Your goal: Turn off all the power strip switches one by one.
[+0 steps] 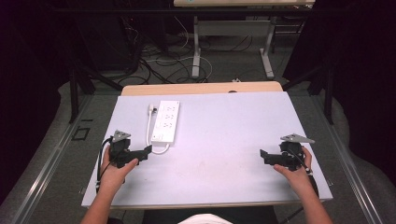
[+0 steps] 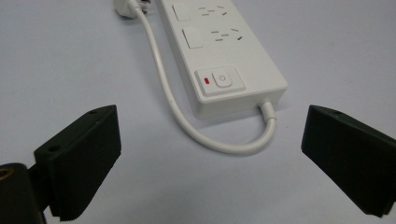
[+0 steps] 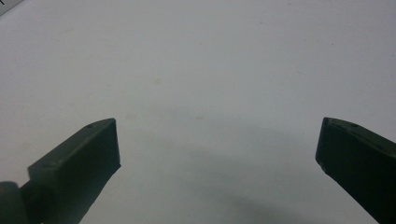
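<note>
white power strip [image 1: 166, 122] lies flat on the table [image 1: 224, 140], its cable [image 2: 187, 123] looping round the switch end back to a plug [image 1: 152, 109]. left gripper [image 1: 148, 152] sits just beside that loop, jaws wide, empty. right gripper [image 1: 263, 155] is well apart from the strip, jaws wide, empty, over bare surface. risk, as judged: a jaw snagging the loop would drag the strip. open room lies between strip and right gripper; the table's far edge is near the strip.

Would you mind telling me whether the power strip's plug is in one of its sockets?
Out. The plug lies on the table beside the power strip.
</note>
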A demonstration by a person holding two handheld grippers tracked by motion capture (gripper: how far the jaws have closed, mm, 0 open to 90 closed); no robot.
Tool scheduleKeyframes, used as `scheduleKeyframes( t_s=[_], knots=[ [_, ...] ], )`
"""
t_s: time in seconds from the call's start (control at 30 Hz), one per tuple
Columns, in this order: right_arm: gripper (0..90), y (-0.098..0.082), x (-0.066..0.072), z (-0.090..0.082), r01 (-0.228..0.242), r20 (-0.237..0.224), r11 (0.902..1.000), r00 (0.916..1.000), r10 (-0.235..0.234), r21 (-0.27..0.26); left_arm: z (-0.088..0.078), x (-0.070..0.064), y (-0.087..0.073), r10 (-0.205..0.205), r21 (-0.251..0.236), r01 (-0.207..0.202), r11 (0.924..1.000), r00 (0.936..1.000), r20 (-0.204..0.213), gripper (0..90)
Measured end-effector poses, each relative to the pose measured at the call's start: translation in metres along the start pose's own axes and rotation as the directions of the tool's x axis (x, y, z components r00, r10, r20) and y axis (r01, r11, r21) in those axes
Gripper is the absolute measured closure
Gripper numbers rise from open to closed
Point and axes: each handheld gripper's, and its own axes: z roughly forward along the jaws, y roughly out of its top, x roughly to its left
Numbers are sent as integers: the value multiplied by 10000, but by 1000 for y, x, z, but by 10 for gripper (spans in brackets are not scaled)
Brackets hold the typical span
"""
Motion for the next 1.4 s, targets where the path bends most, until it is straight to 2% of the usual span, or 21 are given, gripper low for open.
scheduleKeyframes(
  t_s=[0.3,0.37,0.47,0.5,0.6,0.73,0.77,0.87,0.97,1.07,1.1,1.23,1.27,1.3,1.4],
  knots=[
    [0,0,3,4,174,-59,9998,9998,-174,29,6,0,16,116,-48,-117,9999,9998,-176,145],
    [0,0,3,4,188,-50,9998,9998,-187,19,7,1,20,214,58,-213,9998,9996,-179,157],
    [0,0,4,4,181,-21,9998,9998,-181,28,9,2,24,105,-100,-107,9999,9998,-163,158],
    [0,0,4,4,180,-20,9998,9998,-180,32,9,2,26,127,35,-127,9999,9998,-141,159],
    [0,0,4,4,171,-37,9999,9998,-171,25,11,2,31,80,-155,-85,9998,9996,-271,161],
    [0,0,4,4,151,-67,9999,9999,-150,31,12,5,38,245,135,-241,9996,9992,-314,166],
    [0,-1,4,5,143,-66,9999,9999,-142,36,14,5,39,197,29,-196,9998,9991,-364,173],
    [0,-1,4,5,126,-79,9999,9999,-126,36,16,6,44,218,137,-213,9997,9990,-402,192],
    [0,-1,3,5,137,-85,9999,9999,-137,30,18,5,47,403,238,-394,9989,9985,-362,242],
    [0,-1,3,6,126,-92,9999,9999,-125,62,21,5,50,446,285,-437,9986,9986,-301,257],
    [0,-1,3,6,126,-92,9999,9999,-125,62,21,5,52,458,446,-446,9980,9986,-258,257],
    [0,-1,3,6,116,-120,9999,9999,-115,62,25,3,56,460,421,-451,9981,9987,-215,272],
    [0,-2,3,6,106,-131,9999,9999,-105,75,25,3,57,614,559,-601,9966,9979,-217,274],
    [0,-2,3,6,106,-131,9999,9999,-105,75,26,3,58,606,421,-594,9973,9978,-261,274],
    [0,-2,2,6,97,-113,9999,9999,-96,71,27,2,61,686,545,-672,9963,9973,-255,286]
  ],
)
